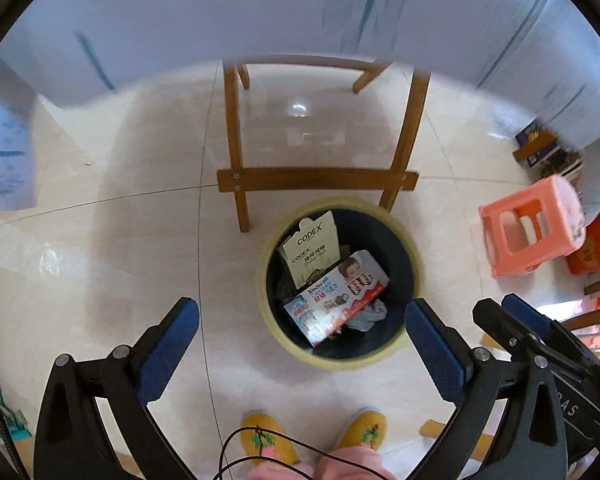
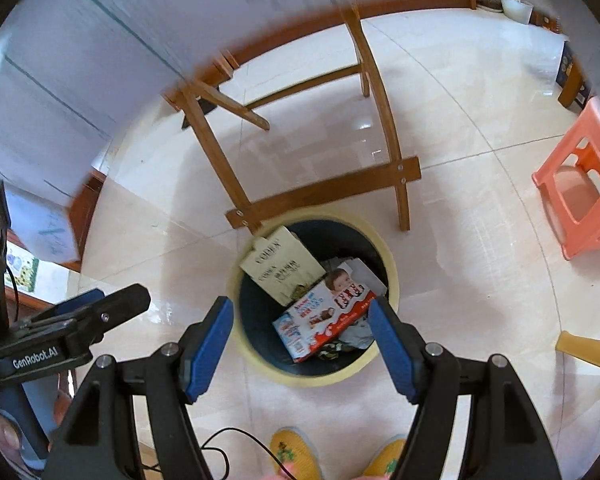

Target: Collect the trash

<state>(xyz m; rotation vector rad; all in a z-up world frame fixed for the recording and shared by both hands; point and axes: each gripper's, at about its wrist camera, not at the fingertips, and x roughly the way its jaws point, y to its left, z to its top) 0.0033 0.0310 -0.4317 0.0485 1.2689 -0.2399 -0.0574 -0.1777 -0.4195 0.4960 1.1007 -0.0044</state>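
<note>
- Your desk (image 1: 316,179) stands on the pale tiled floor (image 1: 100,240); its wooden legs and cross-bar sit just behind the bin, and a light cloth hangs over its top edge.
- A pink plastic stool (image 1: 534,224) is off to the right, well apart from the bin.
- The trash bin (image 1: 414,248), round with a cream rim and dark inside, sits on the floor below both grippers, close to one desk leg.
- Your left hand-held gripper (image 1: 300,340) has its blue-padded jaws spread wide with nothing between them; it is above the floor, beside the bin's near-left rim.
- Your right hand-held gripper (image 2: 300,340) is likewise spread wide and holds nothing; the bin shows between its fingers. Its body reads "GenRobot.AI" on the left unit seen in the right wrist view.
- Inside the bin, a Kinder box (image 1: 336,294), white and red with a child's face, lies tilted across the middle.
- A beige card sleeve (image 1: 310,250) printed "CODEX" twice leans upright against the far wall, touching the Kinder box.
- A crumpled grey scrap (image 1: 370,314) lies under the box's near corner.
- Your yellow slippers (image 1: 268,436) show at the bottom edge.
</note>
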